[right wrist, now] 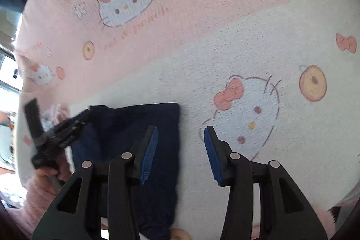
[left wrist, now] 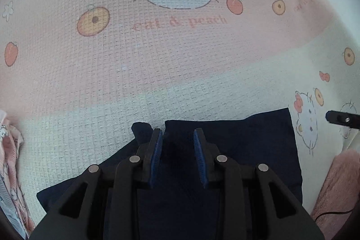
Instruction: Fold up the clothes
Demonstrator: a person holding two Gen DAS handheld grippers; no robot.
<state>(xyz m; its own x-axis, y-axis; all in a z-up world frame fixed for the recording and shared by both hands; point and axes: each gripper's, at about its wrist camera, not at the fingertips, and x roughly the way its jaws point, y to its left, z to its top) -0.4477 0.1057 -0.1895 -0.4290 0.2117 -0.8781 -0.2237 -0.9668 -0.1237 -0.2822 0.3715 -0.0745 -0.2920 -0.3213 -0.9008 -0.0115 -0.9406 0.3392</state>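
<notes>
Pink-and-cream cartoon-cat blanket (left wrist: 157, 64), navy garment (left wrist: 247, 145) lying flat, folded

The folded garment (left wrist: 236, 150) lies on the blanket (left wrist: 135, 60), the left hand-held gripper (left wrist: 177, 145) over it.

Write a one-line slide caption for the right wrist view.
Right gripper open above the edge of a folded navy garment on a cartoon-cat blanket, with the left gripper at the garment's far corner.
</notes>
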